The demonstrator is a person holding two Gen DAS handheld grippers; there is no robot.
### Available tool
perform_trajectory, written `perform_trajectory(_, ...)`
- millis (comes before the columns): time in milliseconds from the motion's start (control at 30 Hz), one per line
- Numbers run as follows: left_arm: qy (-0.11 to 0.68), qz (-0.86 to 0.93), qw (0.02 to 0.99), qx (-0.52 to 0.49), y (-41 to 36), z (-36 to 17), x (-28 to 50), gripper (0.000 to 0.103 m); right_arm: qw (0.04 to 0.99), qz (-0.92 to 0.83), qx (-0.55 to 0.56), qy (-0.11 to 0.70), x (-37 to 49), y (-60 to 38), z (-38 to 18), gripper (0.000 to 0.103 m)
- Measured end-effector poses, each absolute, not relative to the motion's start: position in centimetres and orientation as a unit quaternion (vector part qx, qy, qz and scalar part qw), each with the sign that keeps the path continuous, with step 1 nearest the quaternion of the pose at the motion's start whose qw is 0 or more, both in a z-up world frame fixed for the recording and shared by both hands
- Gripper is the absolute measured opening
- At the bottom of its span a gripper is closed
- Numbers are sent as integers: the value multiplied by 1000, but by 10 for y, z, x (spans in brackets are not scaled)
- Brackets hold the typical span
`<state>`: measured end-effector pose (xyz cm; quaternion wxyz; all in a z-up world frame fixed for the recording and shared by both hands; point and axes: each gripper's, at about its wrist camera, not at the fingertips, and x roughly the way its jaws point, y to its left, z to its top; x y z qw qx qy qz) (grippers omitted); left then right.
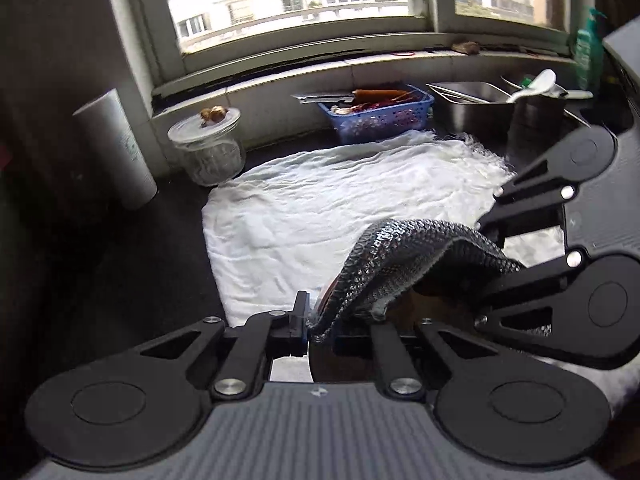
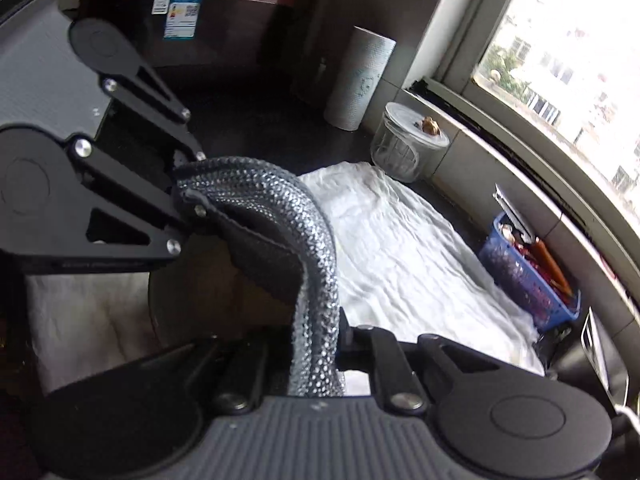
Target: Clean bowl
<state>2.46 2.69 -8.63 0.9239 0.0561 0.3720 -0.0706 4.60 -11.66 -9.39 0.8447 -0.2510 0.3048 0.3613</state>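
Where the dark counter (image 1: pixel 120 264) meets the tiled sill, listed from largest to smallest:

White cloth (image 1: pixel 320 208), spread flat over the counter middle, wrinkled, far edge reaching toward the sill.
Dark red cooker (image 2: pixel 192 20), far left in the right wrist view, labelled on its side.
Steel container (image 1: pixel 472 104), far right, beside a steel utensil holder (image 1: pixel 536 112) with a white spoon.
Paper roll (image 1: pixel 116 148), upright, far left against the wall.
Blue basket (image 1: pixel 380 116), at the sill, filled with red and orange items, a knife laid across its rim.
Glass jar (image 1: pixel 206 148), lidded, left of the basket, small brown lumps on the lid.
Green bottle (image 1: pixel 588 52), far right on the sill.
Grey mesh scrubbing cloth (image 1: pixel 400 256), stretched between both tools, draped over and hiding much of the bowl.
Dark bowl (image 2: pixel 224 280), near, on the white cloth, directly under the mesh; only part of its brown inside seen.
Left gripper (image 1: pixel 308 320), clamped on one end of the mesh cloth.
Right gripper (image 2: pixel 320 360), clamped on the other end.
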Motion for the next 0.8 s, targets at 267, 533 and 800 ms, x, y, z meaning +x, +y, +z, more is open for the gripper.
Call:
perform_trajectory(267,398,-29,904,-151,70,-96,26,18,854,322,-73,403,63,-124,-108,13)
perform_trajectory(533,436,-58,895,-71,51,-104,32,16,832,304,49,462,79,-142,-121,13)
perform_trajectory(800,432,-72,880,-184,68,-115,36,7,847,321,-25,424,80,-143,-99,11)
